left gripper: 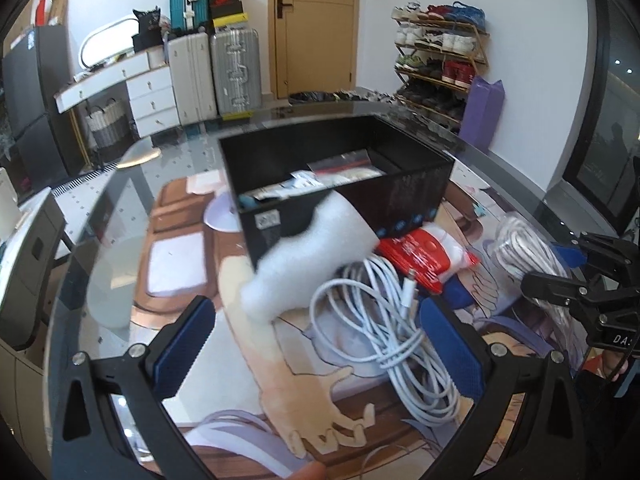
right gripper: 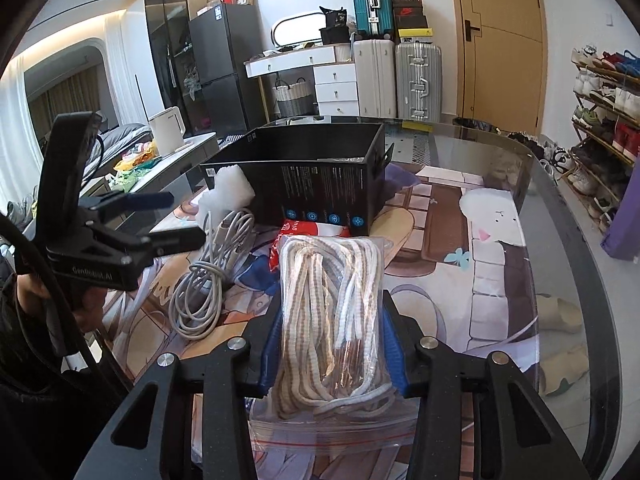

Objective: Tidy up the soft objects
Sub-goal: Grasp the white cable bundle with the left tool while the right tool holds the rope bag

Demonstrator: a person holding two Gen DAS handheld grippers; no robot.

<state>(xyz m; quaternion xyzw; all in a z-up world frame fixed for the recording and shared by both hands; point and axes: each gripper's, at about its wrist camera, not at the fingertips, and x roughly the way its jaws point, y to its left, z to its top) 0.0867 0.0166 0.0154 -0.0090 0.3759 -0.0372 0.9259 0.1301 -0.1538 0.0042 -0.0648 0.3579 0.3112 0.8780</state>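
The bag of laces is pinched in the right gripper near the tabletop's front edge. Likely next: carry it into the black box. The left gripper hangs spread over the white cable.

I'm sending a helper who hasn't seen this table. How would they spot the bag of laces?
Find the black box on the glass table. In front of it, the right gripper pinches a clear zip bag of laces: flat beige-and-white cords, unlike the round white cable beside it.

Glass-topped table with printed illustrated mat beneath; black open box beyond the left fingers; white foam piece against it; white cable coil between those fingers; red packet beyond.
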